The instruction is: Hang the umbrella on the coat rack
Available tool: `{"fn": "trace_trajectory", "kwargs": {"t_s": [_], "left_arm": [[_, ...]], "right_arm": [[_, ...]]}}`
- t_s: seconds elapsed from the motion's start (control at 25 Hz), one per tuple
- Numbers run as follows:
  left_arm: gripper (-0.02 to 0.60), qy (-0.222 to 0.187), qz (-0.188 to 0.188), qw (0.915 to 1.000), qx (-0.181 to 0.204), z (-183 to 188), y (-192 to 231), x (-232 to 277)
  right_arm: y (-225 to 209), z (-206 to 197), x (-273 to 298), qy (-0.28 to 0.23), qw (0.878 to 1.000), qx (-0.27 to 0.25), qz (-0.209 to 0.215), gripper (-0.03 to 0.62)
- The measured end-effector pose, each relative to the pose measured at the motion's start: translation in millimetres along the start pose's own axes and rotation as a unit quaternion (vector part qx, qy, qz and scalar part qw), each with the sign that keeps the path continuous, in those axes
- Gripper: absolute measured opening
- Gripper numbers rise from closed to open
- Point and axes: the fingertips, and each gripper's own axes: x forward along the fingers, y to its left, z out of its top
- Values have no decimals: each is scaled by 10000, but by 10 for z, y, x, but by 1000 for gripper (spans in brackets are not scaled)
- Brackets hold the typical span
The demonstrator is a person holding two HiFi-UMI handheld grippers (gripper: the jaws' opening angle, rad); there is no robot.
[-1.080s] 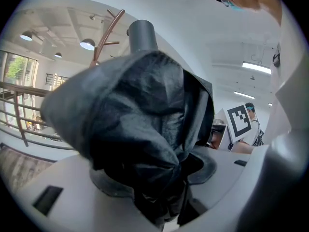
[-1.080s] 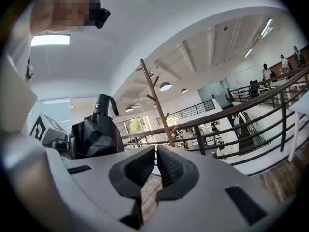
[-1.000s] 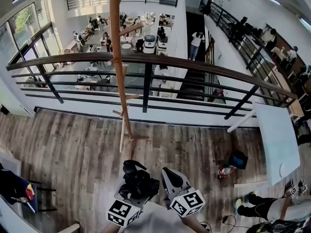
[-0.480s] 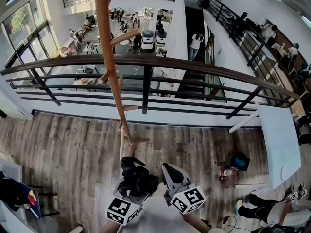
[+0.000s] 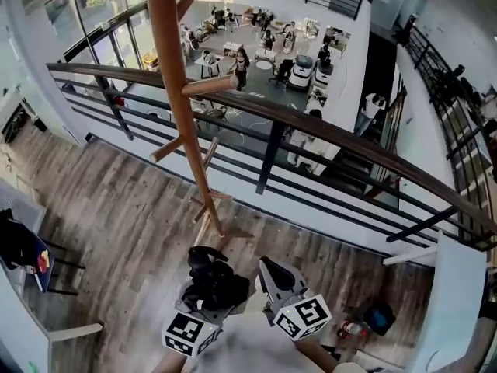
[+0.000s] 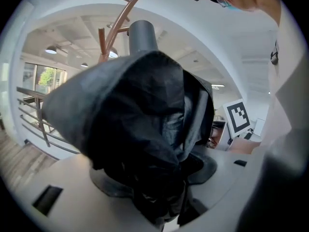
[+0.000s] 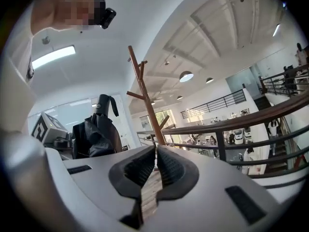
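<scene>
Left claw (image 5: 206, 295) is clamped on the black folded fabric umbrella (image 6: 140, 124). Bunched canopy fills the space between the jaws, and the handle end points up with its strap hanging beside it.

Right claw (image 7: 155, 163) is closed with the ribbed pads together and nothing between them. It sits just beside the left one, on the umbrella's right in the head view.

The umbrella is in the air in front of the person, over the grey-brown wood plank floor (image 5: 116, 216). It is near the foot of the tall brown wooden coat rack (image 5: 182, 107) but not touching it, and it is on none of the pegs.

The rack stands upright between the person and the dark metal railing with a wooden top rail (image 5: 311, 123). Its angled pegs are bare. The right gripper view shows the rack straight ahead past the closed jaws.
</scene>
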Motion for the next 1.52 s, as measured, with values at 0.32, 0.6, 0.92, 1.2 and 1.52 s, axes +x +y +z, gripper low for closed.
{"fn": "trace_trajectory", "kwargs": {"t_s": [0.32, 0.6, 0.92, 1.2, 1.52], "left_arm": [[270, -344, 869, 9954, -222, 416, -4, 462], [270, -338, 1105, 9932, -164, 789, -48, 683], [270, -346, 1415, 9891, -223, 1066, -15, 808], [270, -426, 1585, 9859, -338, 1277, 57, 861], [270, -566, 1611, 9848, -310, 1574, 123, 705]], "right_arm": [[-596, 347, 232, 92, 9954, -361, 881, 38], [-683, 651, 459, 105, 9850, -497, 1647, 40], [-691, 1004, 633, -92, 9732, -642, 2205, 38], [-622, 1252, 712, -49, 9645, -781, 2522, 38], [-392, 1677, 754, -450, 9551, -877, 2796, 38]]}}
